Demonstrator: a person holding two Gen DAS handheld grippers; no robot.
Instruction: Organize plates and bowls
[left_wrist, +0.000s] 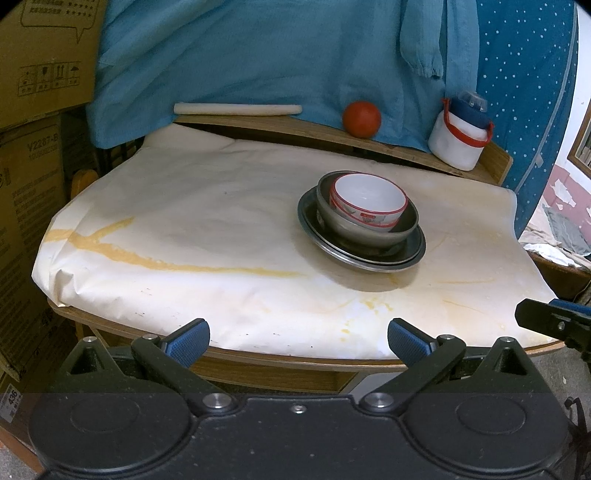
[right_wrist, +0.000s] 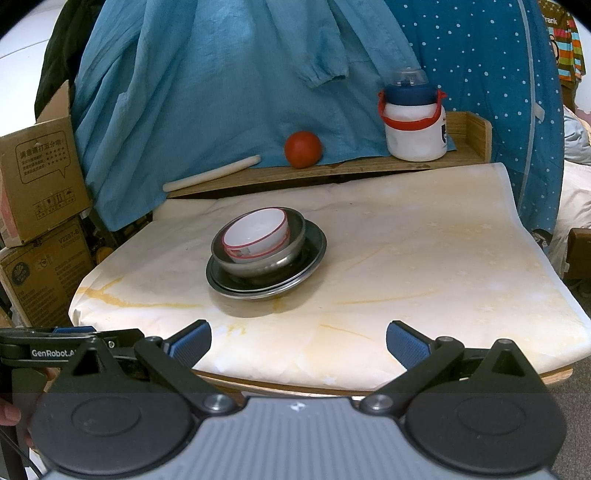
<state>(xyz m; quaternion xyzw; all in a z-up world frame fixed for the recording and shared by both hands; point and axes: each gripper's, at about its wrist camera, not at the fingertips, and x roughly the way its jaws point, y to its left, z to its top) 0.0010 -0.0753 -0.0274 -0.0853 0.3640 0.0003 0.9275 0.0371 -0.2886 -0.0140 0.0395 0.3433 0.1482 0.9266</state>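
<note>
A white bowl with a red rim sits inside a steel bowl, which sits on stacked steel plates on the table. The same stack shows in the right wrist view: white bowl, steel bowl, plates. My left gripper is open and empty at the table's near edge, well short of the stack. My right gripper is open and empty, also at the near edge. The right gripper's tip shows at the right of the left wrist view.
A wooden shelf at the back holds a red ball, a white jug with a blue lid and a white roll. Blue cloth hangs behind. Cardboard boxes stand to the left.
</note>
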